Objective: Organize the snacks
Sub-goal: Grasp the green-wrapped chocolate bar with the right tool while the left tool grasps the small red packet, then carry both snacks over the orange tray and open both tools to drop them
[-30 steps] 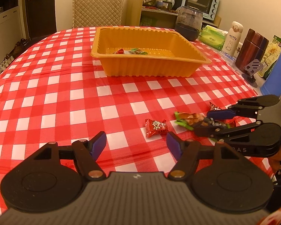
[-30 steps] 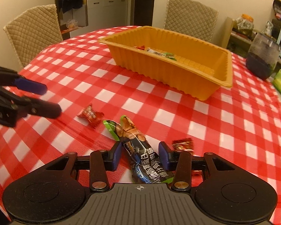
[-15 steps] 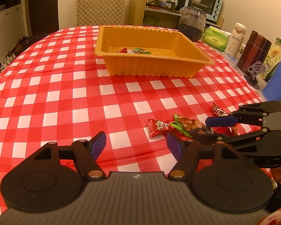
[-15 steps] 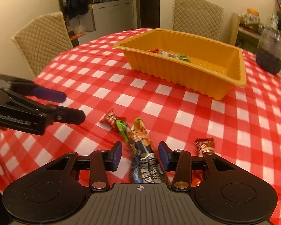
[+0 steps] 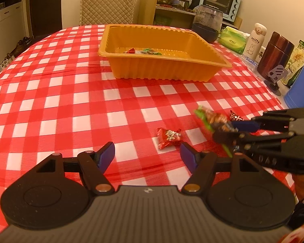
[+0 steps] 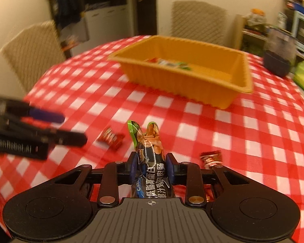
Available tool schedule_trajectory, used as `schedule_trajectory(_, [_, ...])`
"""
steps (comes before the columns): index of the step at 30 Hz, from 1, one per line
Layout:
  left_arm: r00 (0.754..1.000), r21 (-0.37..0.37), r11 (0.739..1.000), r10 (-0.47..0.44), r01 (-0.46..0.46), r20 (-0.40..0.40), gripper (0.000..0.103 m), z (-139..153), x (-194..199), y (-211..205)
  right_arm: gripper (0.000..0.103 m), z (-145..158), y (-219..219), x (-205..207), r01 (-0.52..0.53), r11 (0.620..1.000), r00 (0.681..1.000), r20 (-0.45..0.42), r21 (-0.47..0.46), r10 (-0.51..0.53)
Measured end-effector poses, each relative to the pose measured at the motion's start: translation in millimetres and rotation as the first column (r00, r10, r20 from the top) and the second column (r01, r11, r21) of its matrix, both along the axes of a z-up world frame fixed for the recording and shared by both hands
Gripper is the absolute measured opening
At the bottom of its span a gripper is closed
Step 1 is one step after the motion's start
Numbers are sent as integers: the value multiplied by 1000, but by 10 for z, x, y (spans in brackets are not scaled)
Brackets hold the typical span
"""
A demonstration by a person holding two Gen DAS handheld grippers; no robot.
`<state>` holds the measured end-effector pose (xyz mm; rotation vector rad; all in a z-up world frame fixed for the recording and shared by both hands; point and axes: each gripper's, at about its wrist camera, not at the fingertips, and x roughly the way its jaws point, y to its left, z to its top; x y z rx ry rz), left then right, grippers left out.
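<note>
Orange tray (image 5: 164, 68): well ahead of both your tongs, stiff ribbed plastic with a few wrapped snacks already inside; you drop into it, you need not grip it.
Long snack packet (image 6: 150, 156): between the pads of your right tongs (image 6: 151, 163), which are closing on it at about mid-length, its green-edged end sticking out ahead. Judge it light, with a soft filling under slick, crinkly film; it may slide or droop, so hold the body, not the flat sealed end.
Red candy (image 5: 169, 136): just ahead of your left tongs (image 5: 147, 155), whose jaws stand wide and empty. Small, light, slippery wrapper; take it across the plump middle, not the twisted ends.
Brown candy (image 6: 210, 158): just right of your right tongs, on the cloth. Smallest; light, probably hard inside foil.
</note>
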<state>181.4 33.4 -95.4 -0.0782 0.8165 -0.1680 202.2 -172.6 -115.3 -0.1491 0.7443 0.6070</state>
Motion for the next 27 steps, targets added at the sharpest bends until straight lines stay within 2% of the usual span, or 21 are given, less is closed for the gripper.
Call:
schedule_trajectory(4, [1000, 3, 1000, -29, 29, 10, 66, -40, 67, -114, 30, 59, -109, 47, 70, 997, 998, -2, 32, -70])
schedule_trajectory(6, [999, 4, 999, -43, 43, 9, 65, -68, 107, -167, 30, 71, -148, 62, 86, 996, 996, -5, 38, -86])
schedule_trajectory(9, [998, 8, 998, -68, 68, 5, 56, -111, 159, -237, 30, 80, -176, 73, 98, 994, 995, -4, 41, -98])
schedule_trajectory(12, [998, 9, 998, -69, 69, 7, 55, -154, 203, -283, 30, 82, -187, 78, 103, 994, 995, 0, 39, -103])
schedule_trajectory(15, [998, 21, 997, -71, 70, 4, 45, -205, 239, -341, 30, 83, -183, 85, 109, 993, 994, 2, 38, -109])
schedule_trajectory(21, [995, 98, 991, -95, 92, 33, 40, -245, 231, -477, 30, 77, -185, 102, 122, 992, 993, 1, 37, -122])
schedule_trajectory(25, [994, 119, 988, -101, 95, 41, 27, -251, 224, -495, 30, 77, -187, 109, 124, 992, 992, -1, 39, -124])
schedule_trajectory(27, [994, 121, 988, -101, 96, 42, 26, -251, 216, -498, 30, 84, -188, 110, 123, 992, 992, 1, 42, -123])
